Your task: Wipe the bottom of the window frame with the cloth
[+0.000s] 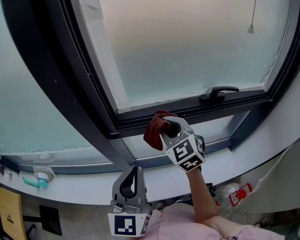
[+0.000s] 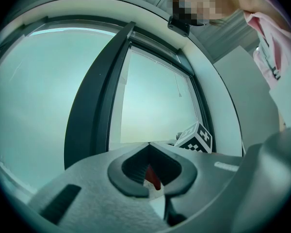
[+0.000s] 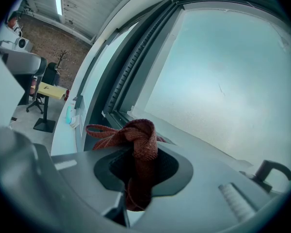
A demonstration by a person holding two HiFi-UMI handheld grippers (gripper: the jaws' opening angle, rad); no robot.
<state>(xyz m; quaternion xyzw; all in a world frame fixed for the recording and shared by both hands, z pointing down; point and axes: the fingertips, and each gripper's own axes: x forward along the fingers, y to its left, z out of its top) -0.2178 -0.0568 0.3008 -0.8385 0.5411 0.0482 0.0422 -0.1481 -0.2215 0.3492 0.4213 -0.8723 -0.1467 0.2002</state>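
Note:
A dark red cloth is bunched against the dark bottom rail of the window frame, left of its black handle. My right gripper is shut on it and points up at the rail. In the right gripper view the cloth sticks up in a knot from between the jaws of the right gripper. My left gripper hangs lower, below the white sill, with its jaws together and nothing held. The left gripper view looks past the left gripper at a red sliver of cloth.
A wide dark mullion runs diagonally left of the opening sash. On the white sill at far left lies a teal object. A pull cord hangs at upper right. A plastic bottle lies below right.

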